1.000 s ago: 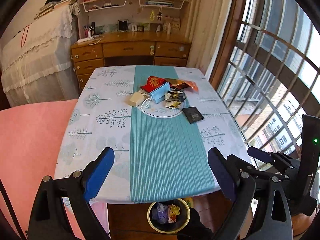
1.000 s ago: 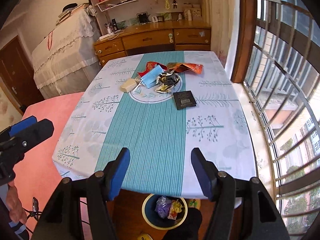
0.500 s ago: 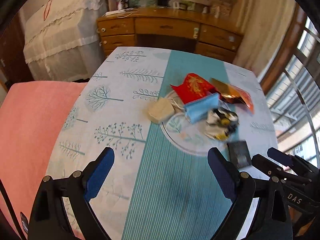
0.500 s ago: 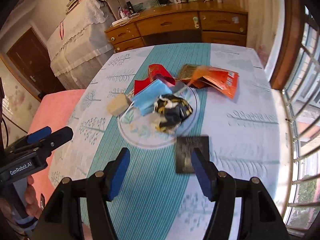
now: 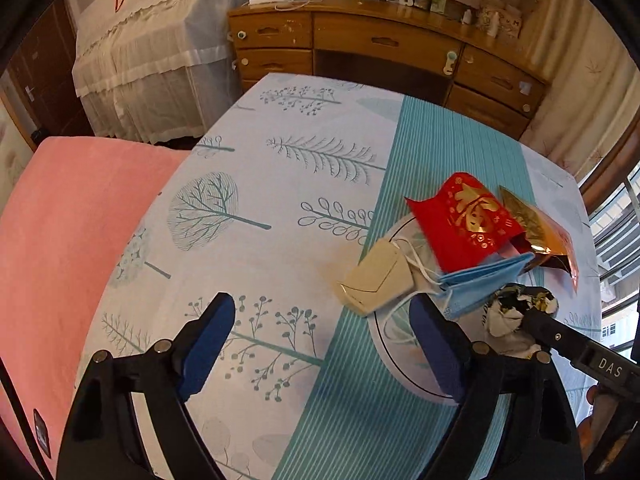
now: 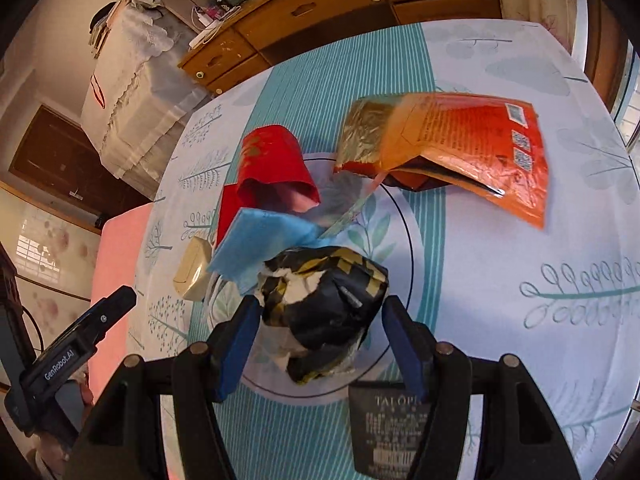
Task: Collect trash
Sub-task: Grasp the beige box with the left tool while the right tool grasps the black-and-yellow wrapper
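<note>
Trash lies in a pile on the table: a crumpled black and yellow wrapper (image 6: 324, 312), a blue face mask (image 6: 260, 246), a red envelope (image 6: 272, 168), an orange foil packet (image 6: 464, 148), a beige pouch (image 6: 192, 274) and a flat black packet (image 6: 390, 428). My right gripper (image 6: 318, 336) is open with its jaws on either side of the crumpled wrapper. My left gripper (image 5: 320, 340) is open and empty, just short of the beige pouch (image 5: 376, 276) and the blue mask (image 5: 484, 284). The red envelope (image 5: 464, 216) lies behind them.
The table carries a tree-patterned cloth (image 5: 248, 216) with a teal striped runner. A pink cushioned seat (image 5: 60, 240) is at the left. A wooden desk (image 5: 380, 48) and a lace-covered piece of furniture (image 5: 152, 52) stand behind. Windows are at the right.
Both grippers moved forward over the table toward the trash pile. The right gripper now straddles the crumpled wrapper. The bin under the table edge left view.
</note>
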Action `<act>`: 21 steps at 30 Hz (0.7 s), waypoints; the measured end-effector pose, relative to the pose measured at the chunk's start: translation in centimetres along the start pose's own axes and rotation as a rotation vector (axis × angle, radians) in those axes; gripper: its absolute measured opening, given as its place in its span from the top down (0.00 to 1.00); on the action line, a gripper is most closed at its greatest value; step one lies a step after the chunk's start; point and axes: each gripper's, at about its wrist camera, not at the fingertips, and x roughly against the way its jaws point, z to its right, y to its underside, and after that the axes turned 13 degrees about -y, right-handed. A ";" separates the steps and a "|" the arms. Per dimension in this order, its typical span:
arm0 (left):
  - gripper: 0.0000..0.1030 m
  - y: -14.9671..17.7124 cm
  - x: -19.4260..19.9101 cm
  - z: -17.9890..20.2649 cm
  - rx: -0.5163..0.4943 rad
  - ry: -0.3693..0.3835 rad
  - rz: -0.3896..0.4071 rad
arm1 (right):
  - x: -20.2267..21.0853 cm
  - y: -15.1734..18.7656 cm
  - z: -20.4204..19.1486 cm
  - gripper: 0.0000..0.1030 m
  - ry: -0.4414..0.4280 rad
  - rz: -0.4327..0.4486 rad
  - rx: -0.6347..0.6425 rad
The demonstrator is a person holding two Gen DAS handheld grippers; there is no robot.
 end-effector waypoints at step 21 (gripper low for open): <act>0.22 -1.6 -5.7 3.8 -0.085 0.063 -0.137 | -1.1 0.2 0.6 0.44 -0.042 -0.026 0.051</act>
